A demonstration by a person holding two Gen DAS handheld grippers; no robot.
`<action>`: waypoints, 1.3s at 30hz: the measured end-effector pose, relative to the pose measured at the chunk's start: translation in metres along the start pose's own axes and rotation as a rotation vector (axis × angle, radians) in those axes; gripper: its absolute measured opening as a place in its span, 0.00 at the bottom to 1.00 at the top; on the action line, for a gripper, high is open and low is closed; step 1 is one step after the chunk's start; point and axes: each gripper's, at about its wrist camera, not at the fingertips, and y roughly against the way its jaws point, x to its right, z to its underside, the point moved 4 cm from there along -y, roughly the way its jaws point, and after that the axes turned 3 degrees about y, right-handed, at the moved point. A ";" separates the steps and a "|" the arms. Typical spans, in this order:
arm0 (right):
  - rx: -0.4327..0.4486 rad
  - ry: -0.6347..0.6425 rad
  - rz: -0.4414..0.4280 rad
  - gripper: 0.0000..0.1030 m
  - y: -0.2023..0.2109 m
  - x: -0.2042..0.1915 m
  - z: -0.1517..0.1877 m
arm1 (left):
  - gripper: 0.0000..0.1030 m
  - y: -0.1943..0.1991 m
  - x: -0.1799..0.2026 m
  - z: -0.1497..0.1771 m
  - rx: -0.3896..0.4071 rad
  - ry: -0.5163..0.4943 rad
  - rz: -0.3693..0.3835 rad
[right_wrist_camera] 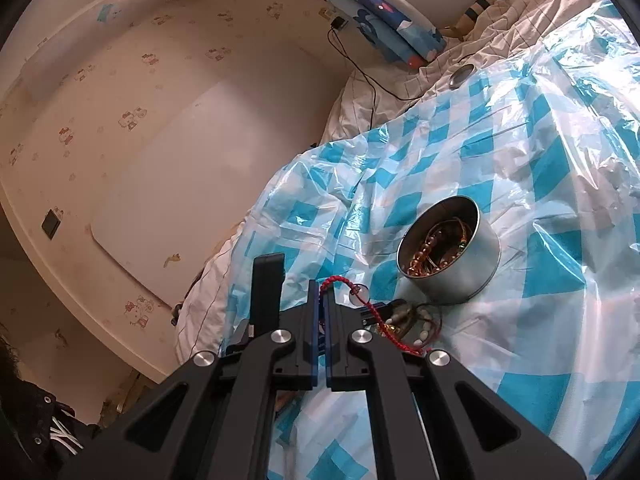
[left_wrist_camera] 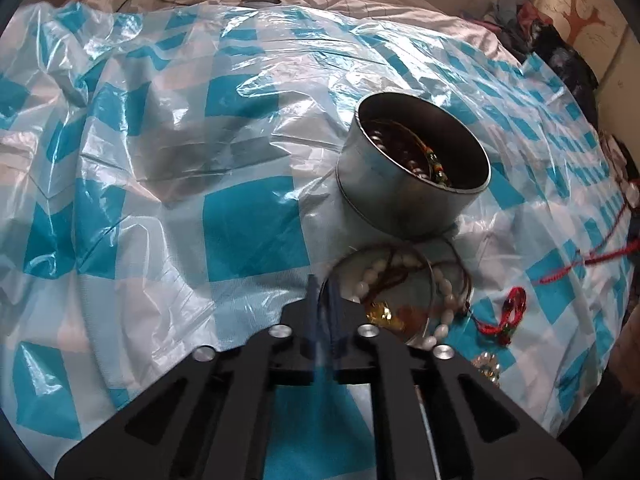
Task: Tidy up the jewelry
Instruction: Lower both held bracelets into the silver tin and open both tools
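Observation:
A round metal tin (left_wrist_camera: 412,172) with beaded bracelets inside stands on the blue-and-white checked plastic sheet (left_wrist_camera: 248,224); it also shows in the right wrist view (right_wrist_camera: 452,256). In front of it lies a clear round lid (left_wrist_camera: 384,292) with a white bead bracelet (left_wrist_camera: 444,292) and amber pieces. My left gripper (left_wrist_camera: 324,292) is shut on the lid's left rim. My right gripper (right_wrist_camera: 323,294) is shut on a red braided cord (right_wrist_camera: 372,312), which hangs off to its right above the lid.
A red string bracelet (left_wrist_camera: 508,316) and a longer red cord (left_wrist_camera: 592,256) lie on the sheet to the right. A small metal lid (right_wrist_camera: 460,74) lies far back. A papered wall (right_wrist_camera: 120,140) borders the bed's left.

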 end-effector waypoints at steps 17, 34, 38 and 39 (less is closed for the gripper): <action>0.038 0.023 0.005 0.03 0.005 -0.004 -0.006 | 0.02 0.050 -0.002 -0.045 0.167 0.106 0.118; 0.108 0.066 -0.006 0.03 -0.022 0.004 -0.056 | 0.07 0.024 0.018 -0.077 0.175 0.145 0.043; 0.030 0.059 0.085 0.03 -0.061 0.022 -0.058 | 0.16 0.046 -0.013 -0.070 0.210 0.226 0.063; -0.020 0.039 0.149 0.04 -0.074 0.034 -0.054 | 0.18 0.049 -0.019 -0.067 0.213 0.235 0.062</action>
